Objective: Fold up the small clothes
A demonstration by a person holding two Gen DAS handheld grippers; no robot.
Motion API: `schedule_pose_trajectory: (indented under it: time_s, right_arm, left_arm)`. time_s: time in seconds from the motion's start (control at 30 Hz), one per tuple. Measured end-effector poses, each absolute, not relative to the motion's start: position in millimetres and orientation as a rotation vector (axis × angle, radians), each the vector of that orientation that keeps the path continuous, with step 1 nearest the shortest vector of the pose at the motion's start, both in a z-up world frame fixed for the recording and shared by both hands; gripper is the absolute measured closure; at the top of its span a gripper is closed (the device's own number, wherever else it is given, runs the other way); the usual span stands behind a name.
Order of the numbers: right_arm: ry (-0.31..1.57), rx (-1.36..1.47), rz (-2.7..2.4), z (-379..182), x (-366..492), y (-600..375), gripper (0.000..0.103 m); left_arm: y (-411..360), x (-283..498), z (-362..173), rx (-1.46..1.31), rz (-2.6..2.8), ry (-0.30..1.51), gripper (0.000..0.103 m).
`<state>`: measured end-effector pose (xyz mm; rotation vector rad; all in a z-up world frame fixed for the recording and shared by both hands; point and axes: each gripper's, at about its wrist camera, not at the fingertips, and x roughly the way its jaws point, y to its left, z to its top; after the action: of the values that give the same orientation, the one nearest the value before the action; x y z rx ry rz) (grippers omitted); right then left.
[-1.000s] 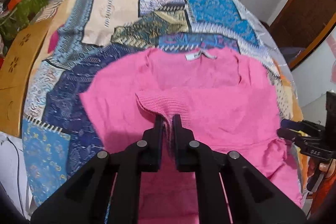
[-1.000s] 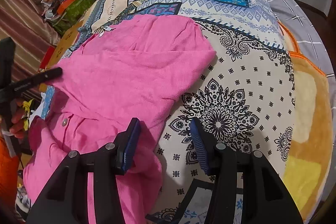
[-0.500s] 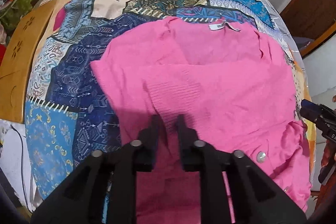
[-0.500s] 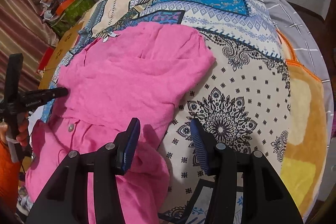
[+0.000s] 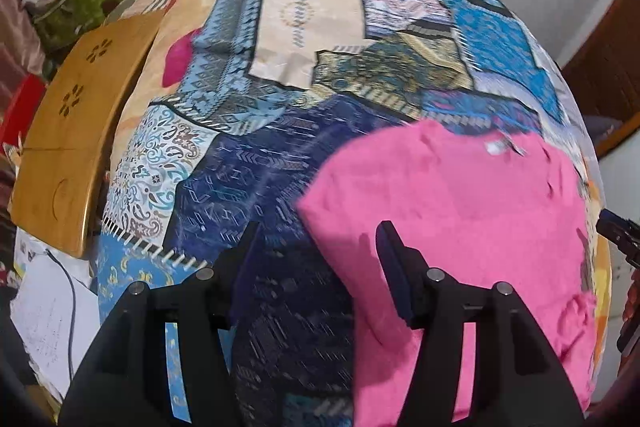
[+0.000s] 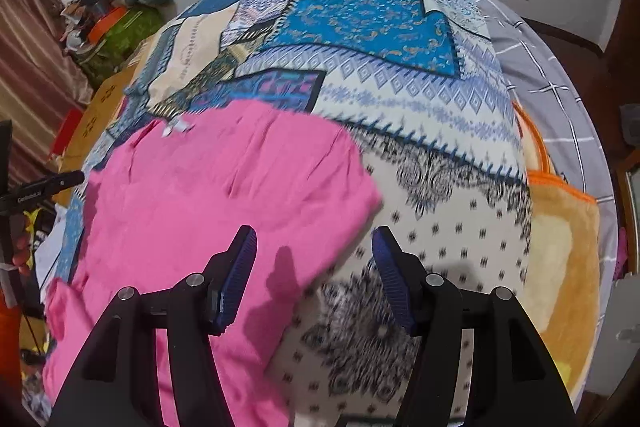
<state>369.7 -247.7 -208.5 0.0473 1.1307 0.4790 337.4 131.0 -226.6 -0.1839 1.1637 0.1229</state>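
Observation:
A pink knit top [image 5: 460, 211] lies folded on the patterned bedspread [image 5: 280, 155], its white neck label [image 5: 496, 147] at the far edge. My left gripper [image 5: 316, 251] hovers over the top's left edge with its jaws opening and nothing pinched between them. In the right wrist view the same pink top [image 6: 208, 195] fills the left half, label [image 6: 176, 127] at the back. My right gripper [image 6: 314, 251] hangs above the top's right edge, jaws opening, holding nothing. The left gripper's black tip [image 6: 44, 187] shows at the left border.
A wooden board [image 5: 76, 147] lies off the bed's left side, with white papers and a cable [image 5: 52, 307] below it. An orange blanket [image 6: 560, 259] and a grey checked sheet [image 6: 552, 79] cover the bed's right side. Clutter [image 6: 112, 15] is piled by the wall.
The left gripper let go of the pink ribbed hem, opened and slid left off the garment. The right gripper's jaws widened a little and it drew back slightly.

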Motion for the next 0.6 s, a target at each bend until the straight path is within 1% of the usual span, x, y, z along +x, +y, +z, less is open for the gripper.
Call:
schedule_pose_trajectory:
  time_s: [0.27, 0.4, 0.5, 0.57, 0.6]
  right_arm:
    - [1.155, 0.088, 0.443, -228, 406, -241, 0.047]
    - [1.146, 0.076, 0.460, -232, 412, -231, 0.048]
    - [1.131, 0.052, 0.472, -233, 414, -222, 0.049]
    - [1.118, 0.029, 0.483, -232, 414, -214, 0.054]
    - [1.114, 0.019, 0.488, -231, 415, -211, 0.055]
  left_arm:
    - [146, 369, -270, -0.277, 0.106, 1.257, 0.046]
    - [146, 377, -273, -0.337, 0.044, 1.231, 0.046]
    - [141, 382, -273, -0.343, 0.003, 1.222, 0.049]
    - [137, 385, -272, -0.333, -0.013, 1.214, 0.056]
    - [135, 387, -272, -0.334, -0.019, 1.213, 0.059]
